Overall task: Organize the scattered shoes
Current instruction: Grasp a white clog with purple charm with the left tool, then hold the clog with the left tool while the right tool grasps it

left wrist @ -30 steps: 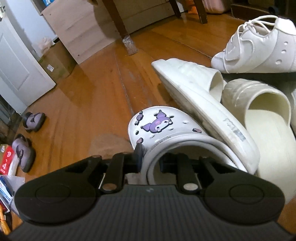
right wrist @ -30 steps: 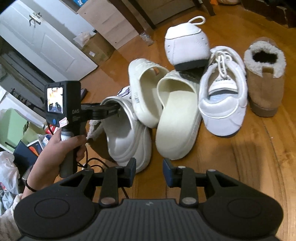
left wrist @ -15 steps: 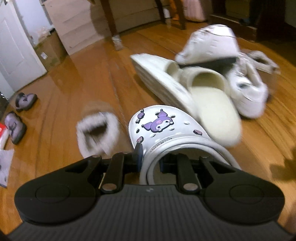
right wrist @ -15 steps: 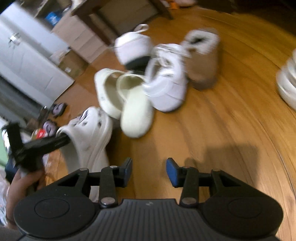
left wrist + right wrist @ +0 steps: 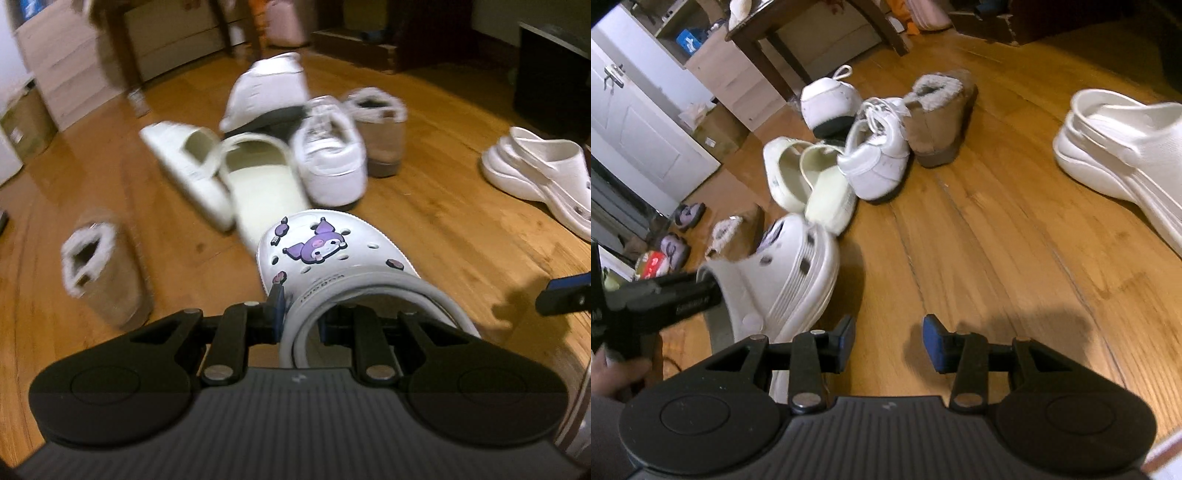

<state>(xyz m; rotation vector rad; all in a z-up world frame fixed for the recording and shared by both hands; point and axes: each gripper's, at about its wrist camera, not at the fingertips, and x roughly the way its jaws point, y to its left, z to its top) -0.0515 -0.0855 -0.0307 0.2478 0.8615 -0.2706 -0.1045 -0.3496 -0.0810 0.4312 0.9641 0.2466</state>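
Observation:
My left gripper (image 5: 300,314) is shut on the heel rim of a white clog with purple charms (image 5: 332,254), held above the wooden floor; the same clog (image 5: 798,266) shows at the left of the right wrist view. Its matching white clog (image 5: 543,177) (image 5: 1123,147) lies on the floor to the right. My right gripper (image 5: 888,338) hangs open over bare floor with nothing between its fingers. A pile of cream slides (image 5: 207,177), white sneakers (image 5: 328,155) and a tan fur-lined boot (image 5: 380,133) sits further back. A second tan boot (image 5: 99,266) stands at the left.
Dark table legs (image 5: 882,29), a cardboard box (image 5: 716,129) and a white door (image 5: 639,122) stand behind the pile. Two small purple slippers (image 5: 679,229) lie near the door. A dark cabinet (image 5: 554,74) is at the far right. A hand (image 5: 613,376) holds the left gripper's handle.
The left gripper has lifted the charm clog off the pile and carried it rightward. The right gripper has swung right, bringing the other white clog into view.

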